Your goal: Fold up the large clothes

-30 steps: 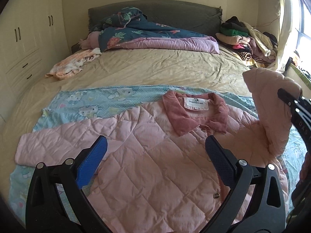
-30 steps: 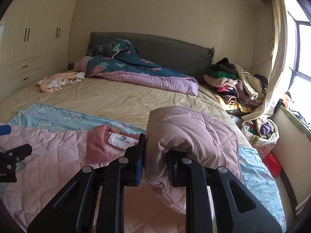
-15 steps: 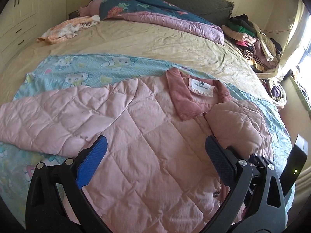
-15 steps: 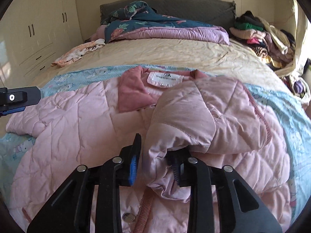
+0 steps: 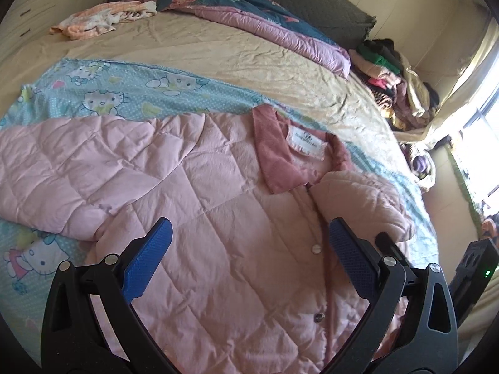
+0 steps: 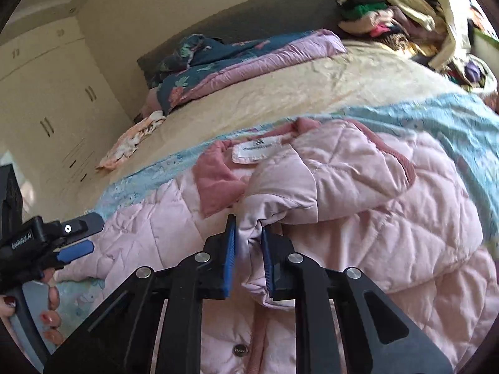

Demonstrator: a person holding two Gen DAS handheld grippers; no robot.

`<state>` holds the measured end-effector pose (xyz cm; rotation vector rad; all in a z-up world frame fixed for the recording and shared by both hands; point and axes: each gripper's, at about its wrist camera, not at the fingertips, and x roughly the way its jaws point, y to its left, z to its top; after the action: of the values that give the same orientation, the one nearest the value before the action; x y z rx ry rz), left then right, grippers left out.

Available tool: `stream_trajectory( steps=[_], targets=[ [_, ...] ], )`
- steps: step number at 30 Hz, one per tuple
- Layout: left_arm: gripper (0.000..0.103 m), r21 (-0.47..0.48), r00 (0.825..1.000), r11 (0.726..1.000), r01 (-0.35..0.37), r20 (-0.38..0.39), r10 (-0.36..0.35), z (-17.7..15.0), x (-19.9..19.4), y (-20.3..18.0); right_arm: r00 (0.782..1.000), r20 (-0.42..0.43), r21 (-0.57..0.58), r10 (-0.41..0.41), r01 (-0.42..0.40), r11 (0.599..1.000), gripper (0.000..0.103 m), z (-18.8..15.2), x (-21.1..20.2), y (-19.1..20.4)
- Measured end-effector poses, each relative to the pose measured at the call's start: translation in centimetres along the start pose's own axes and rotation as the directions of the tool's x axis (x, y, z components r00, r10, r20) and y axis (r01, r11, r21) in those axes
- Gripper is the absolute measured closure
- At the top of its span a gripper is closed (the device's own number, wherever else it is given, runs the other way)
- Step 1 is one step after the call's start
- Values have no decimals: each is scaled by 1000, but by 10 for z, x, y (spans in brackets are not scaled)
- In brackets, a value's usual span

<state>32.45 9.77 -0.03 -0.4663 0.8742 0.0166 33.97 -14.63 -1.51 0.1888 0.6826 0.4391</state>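
A pink quilted jacket (image 5: 218,187) lies front up on the bed, its darker pink collar (image 5: 277,155) toward the headboard. One sleeve (image 5: 62,162) stretches out flat to the left. The other sleeve (image 6: 327,180) is folded over the chest. My right gripper (image 6: 248,227) is closing, and its blue pads pinch a fold at that sleeve's end. Over the jacket's lower front my left gripper (image 5: 248,227) hangs open with nothing between its fingers; it also shows at the left edge of the right wrist view (image 6: 90,232), held by a hand (image 6: 50,305).
Under the jacket lies a light blue cartoon-print sheet (image 5: 109,93) on a beige bedspread (image 5: 249,56). A dark floral quilt (image 5: 249,9) and a peach cloth (image 5: 103,18) sit near the headboard. A pile of clothes (image 5: 389,78) fills the far right corner. Cream wardrobes (image 6: 46,93) line the left wall.
The right gripper came down with the raised sleeve and laid it across the jacket's chest. The left gripper sank closer to the jacket, still open. Both views have rolled.
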Motion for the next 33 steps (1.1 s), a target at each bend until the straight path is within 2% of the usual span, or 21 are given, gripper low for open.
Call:
stream_trajectory(
  steps=[2, 5, 10, 15, 19, 22, 23, 24, 25, 30, 33],
  targets=[
    [9, -35, 999, 998, 47, 9, -47, 5, -6, 6, 1000, -11, -93, -4, 3, 996, 88, 1, 4, 20],
    [9, -67, 997, 995, 74, 35, -72, 13, -17, 16, 999, -39, -235, -33, 23, 972, 88, -2, 15, 43],
    [9, -108, 996, 992, 67, 67, -60, 24, -28, 36, 993, -78, -465, -88, 42, 885, 87, -24, 34, 76],
    [9, -150, 996, 986, 67, 70, -57, 28, -29, 55, 987, -145, -466, -75, -1, 885, 84, -39, 47, 77],
    [9, -181, 996, 979, 92, 30, -88, 25, -17, 63, 978, -188, -481, -91, -11, 877, 82, -47, 54, 80],
    [9, -210, 993, 972, 106, -30, -115, 16, 2, 69, 972, -219, -461, -91, -21, 887, 74, -48, 55, 80],
    [9, -221, 992, 969, 107, -47, -120, 13, 8, 71, 970, -235, -439, -71, -41, 898, 52, -47, 52, 78],
    [9, -233, 989, 966, 111, -65, -129, 9, 14, 72, 972, -229, -417, -54, -48, 907, 27, -45, 48, 78],
    [9, -244, 986, 962, 120, -82, -143, 6, 20, 73, 977, -211, -409, -45, -47, 911, 22, -45, 44, 78],
    [9, -288, 975, 952, 104, -159, -155, -10, 55, 73, 978, -175, -443, -116, 27, 896, 20, -43, 32, 72],
    [10, -265, 976, 961, 74, -178, -125, -19, 68, 68, 973, -153, -441, -173, 89, 893, 20, -40, 26, 58]
  ],
)
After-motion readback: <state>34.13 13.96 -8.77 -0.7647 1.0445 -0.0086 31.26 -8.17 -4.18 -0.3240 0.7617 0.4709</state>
